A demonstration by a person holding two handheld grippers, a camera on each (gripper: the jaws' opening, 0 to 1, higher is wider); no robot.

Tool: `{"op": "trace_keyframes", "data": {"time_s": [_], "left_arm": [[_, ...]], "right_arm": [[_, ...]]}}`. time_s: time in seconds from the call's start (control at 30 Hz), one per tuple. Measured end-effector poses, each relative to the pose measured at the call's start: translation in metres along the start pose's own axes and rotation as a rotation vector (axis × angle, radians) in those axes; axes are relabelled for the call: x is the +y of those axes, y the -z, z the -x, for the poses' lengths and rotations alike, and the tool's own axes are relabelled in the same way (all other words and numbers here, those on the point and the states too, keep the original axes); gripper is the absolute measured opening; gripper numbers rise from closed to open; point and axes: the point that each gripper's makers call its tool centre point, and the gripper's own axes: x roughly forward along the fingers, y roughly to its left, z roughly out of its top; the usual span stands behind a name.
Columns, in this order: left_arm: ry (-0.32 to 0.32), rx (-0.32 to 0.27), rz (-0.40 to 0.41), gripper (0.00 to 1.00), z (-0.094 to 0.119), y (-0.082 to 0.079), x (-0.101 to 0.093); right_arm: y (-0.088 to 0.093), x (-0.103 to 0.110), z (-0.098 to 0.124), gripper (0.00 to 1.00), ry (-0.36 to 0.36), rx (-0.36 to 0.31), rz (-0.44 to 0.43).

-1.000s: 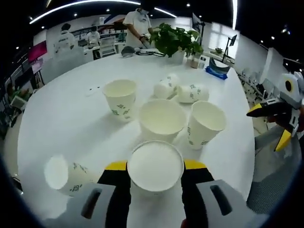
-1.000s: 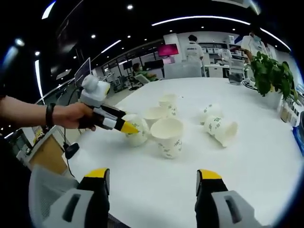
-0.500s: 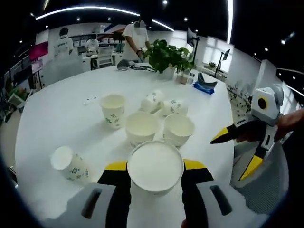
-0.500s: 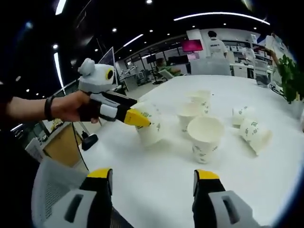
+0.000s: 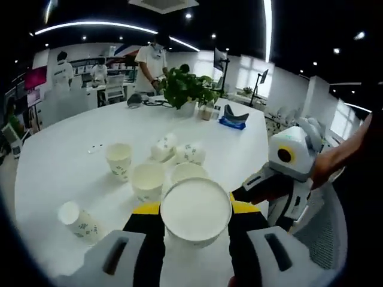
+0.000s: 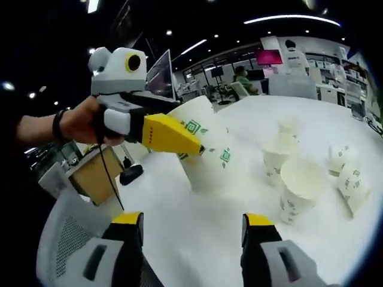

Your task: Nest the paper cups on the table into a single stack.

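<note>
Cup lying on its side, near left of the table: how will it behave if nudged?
The tipped cup probably rolls in an arc, since its body tapers. It looks empty and thin-walled, so likely very light and would skid on the smooth white table. A hard squeeze would probably crush it.

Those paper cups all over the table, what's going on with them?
A person holds a gripper in each hand. The left gripper is shut on a paper cup, lifted off the white table. The right gripper is open and holds nothing. Three cups stand upright on the table, and three others lie tipped over. Nothing is stacked yet.
</note>
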Motion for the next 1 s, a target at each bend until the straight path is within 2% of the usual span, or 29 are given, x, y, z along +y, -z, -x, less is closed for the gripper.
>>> {"op": "trace_keyframes", "data": {"time_s": [0.17,0.43,0.7,0.73,1.0], "left_arm": [[0.044,0.001,-0.028,0.39,0.001,0.000,-0.011],[0.071,-0.002,-0.031,0.39,0.011,0.003,-0.009],[0.107,0.076,-0.081,0.38,0.022,0.028,-0.015],[0.106,0.073,-0.077,0.38,0.022,0.030,-0.015],[0.146,0.118,-0.117,0.38,0.031,0.051,-0.020]], "right_arm": [[-0.012,0.002,-0.004,0.61,-0.024,-0.050,0.004],[-0.028,0.008,-0.002,0.52,-0.051,-0.124,-0.030],[-0.038,0.013,0.008,0.45,-0.084,-0.176,-0.049],[-0.037,0.015,0.008,0.45,-0.095,-0.165,-0.031],[-0.035,0.028,0.013,0.42,-0.168,-0.158,-0.042]]}}
